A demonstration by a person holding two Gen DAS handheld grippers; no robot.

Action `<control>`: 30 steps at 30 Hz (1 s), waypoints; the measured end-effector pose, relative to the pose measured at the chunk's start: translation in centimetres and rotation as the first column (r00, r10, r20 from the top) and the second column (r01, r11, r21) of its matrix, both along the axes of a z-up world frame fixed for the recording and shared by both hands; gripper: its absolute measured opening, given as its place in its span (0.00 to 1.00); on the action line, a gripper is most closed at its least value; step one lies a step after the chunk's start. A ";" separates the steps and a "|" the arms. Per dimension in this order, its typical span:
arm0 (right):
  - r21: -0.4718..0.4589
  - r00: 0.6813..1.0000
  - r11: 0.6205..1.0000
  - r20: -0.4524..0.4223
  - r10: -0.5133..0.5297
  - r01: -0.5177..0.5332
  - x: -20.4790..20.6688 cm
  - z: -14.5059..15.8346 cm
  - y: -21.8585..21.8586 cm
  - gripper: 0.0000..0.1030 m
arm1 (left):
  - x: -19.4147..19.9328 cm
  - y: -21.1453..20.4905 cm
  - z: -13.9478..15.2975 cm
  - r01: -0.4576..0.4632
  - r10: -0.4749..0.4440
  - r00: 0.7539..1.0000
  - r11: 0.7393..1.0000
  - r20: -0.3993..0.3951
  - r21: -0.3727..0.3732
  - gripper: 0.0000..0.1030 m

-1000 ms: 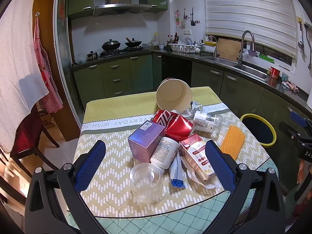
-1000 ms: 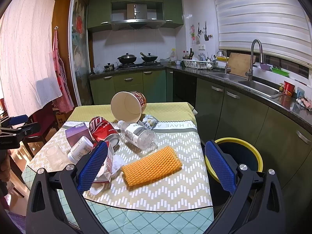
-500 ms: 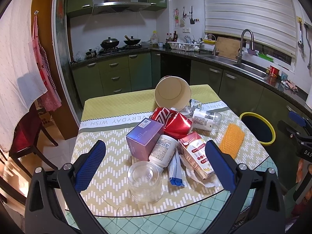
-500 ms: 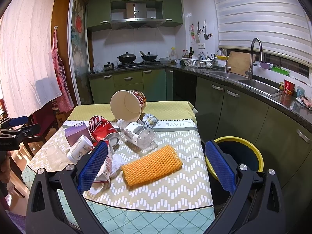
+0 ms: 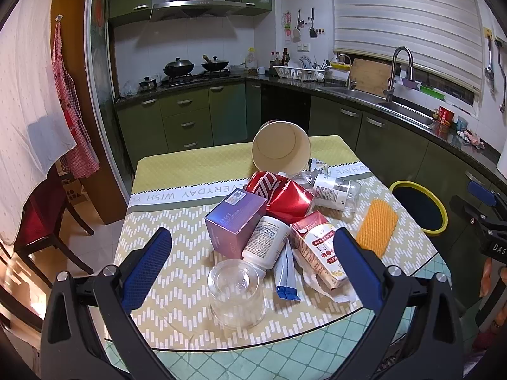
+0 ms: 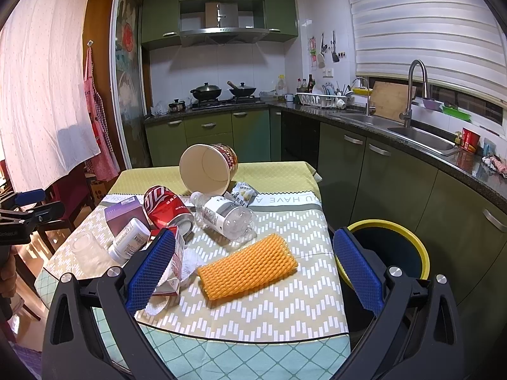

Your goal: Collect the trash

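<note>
Green-cabinet kitchen, with a table (image 5: 177, 209) under a yellow-green zigzag cloth in the middle and trash piled on it. Left gripper (image 5: 252, 264) hovers over the near table edge, jaws wide apart, blue pads holding nothing and touching nothing; the clear plastic cup (image 5: 236, 294) lies on its side between the fingers in view, nearest the camera. Right gripper (image 6: 253, 269) is likewise spread wide and empty, above the table's near edge, with the orange foam mesh sleeve (image 6: 248, 266) lying flat between its fingers in view. Trash cluster: purple cardboard box (image 5: 234, 221) leaning against a white pill bottle (image 5: 266, 242), crushed red soda can (image 5: 280, 196) behind them, red-and-white drink carton (image 5: 317, 250) lying on crumpled white tissue (image 5: 320, 288), blue-white sachet (image 5: 286, 277) beside the bottle, clear plastic bottle with white label (image 5: 336, 191) on its side, big paper noodle cup (image 5: 280, 147) tipped over with its mouth facing the camera, small crumpled snack wrapper (image 6: 242, 191) next to it. Yellow-rimmed dark trash bin (image 6: 389, 253) stands on the floor just beside the table's right edge, near the right gripper.
</note>
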State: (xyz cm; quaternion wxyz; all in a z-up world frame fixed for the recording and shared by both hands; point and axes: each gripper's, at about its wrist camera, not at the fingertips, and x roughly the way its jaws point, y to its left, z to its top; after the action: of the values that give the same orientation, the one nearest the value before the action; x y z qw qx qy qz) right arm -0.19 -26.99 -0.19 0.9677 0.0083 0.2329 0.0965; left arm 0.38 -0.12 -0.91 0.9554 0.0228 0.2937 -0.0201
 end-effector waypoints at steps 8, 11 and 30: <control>-0.001 1.000 1.000 -0.002 -0.001 0.001 0.1 0.0 0.0 0.96 | -0.1 0.1 -0.2 -0.001 0.001 1.000 1.000 -0.003 -0.001 0.94; 0.000 1.000 1.000 -0.004 0.000 0.000 0.1 -0.1 0.0 0.96 | 0.0 0.2 -0.1 -0.001 0.001 1.000 1.000 -0.004 -0.002 0.94; 0.000 1.000 1.000 -0.010 -0.001 0.001 0.2 -0.3 0.1 0.96 | 0.1 0.1 -0.2 -0.001 0.001 1.000 1.000 -0.006 -0.002 0.94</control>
State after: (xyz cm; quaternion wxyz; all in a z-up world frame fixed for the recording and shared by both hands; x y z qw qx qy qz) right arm 0.01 -26.93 -0.46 0.9665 0.0090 0.2378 0.0958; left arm 0.43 0.02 -1.08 0.9545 0.0219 0.2966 -0.0201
